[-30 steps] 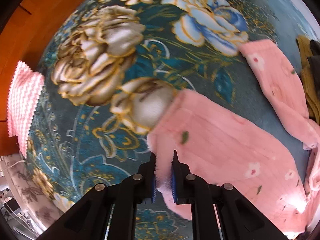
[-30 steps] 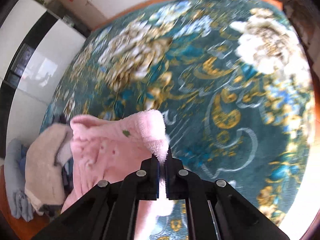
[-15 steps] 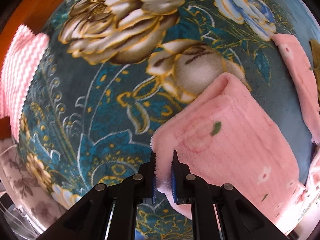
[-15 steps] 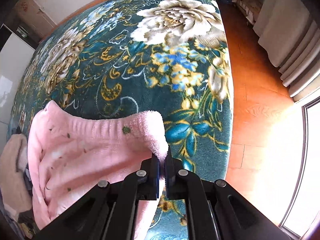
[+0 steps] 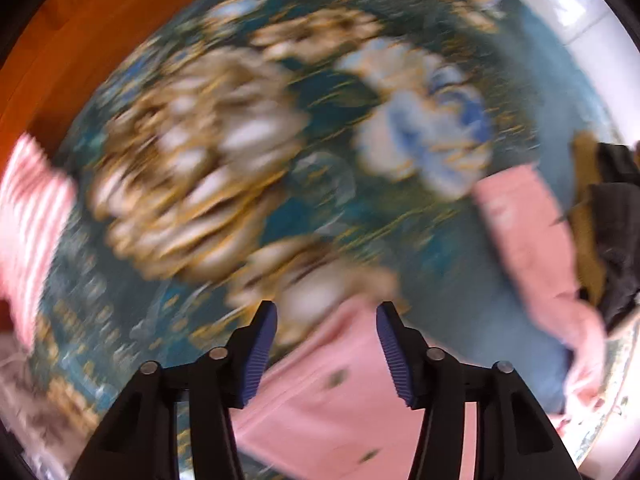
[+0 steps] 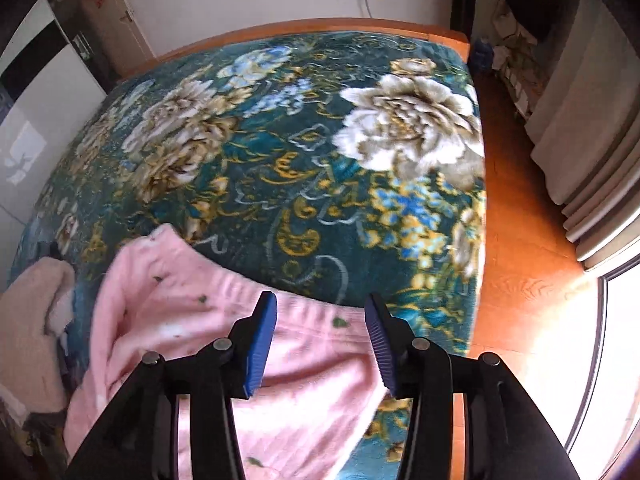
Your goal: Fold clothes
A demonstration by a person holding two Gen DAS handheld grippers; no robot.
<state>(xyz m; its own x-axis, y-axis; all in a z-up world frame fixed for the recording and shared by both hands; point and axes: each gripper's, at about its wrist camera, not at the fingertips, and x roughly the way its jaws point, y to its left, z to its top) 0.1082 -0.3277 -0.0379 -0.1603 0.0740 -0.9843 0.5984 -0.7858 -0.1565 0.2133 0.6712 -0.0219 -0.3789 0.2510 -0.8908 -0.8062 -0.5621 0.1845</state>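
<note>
A pink fleece garment (image 6: 192,312) with small flower and leaf prints lies on the teal floral bedspread (image 6: 280,152). In the right wrist view its ribbed edge runs under my right gripper (image 6: 320,340), which is open and empty just above it. In the blurred left wrist view the garment (image 5: 344,392) lies below my left gripper (image 5: 326,350), also open and empty. Another part of the garment (image 5: 532,240) stretches away at the right.
A pile of beige and grey clothes (image 6: 32,320) sits at the bed's left. Dark and mustard clothes (image 5: 608,216) lie at the right of the left view. A pink zigzag cloth (image 5: 32,216) lies at the bed edge. Orange wood floor (image 6: 528,240) and curtains (image 6: 592,128) are beside the bed.
Both grippers were shut on the pink garment's edge; now both have opened and let it go. The garment lies flat on the bed. The left view is swinging and blurred.
</note>
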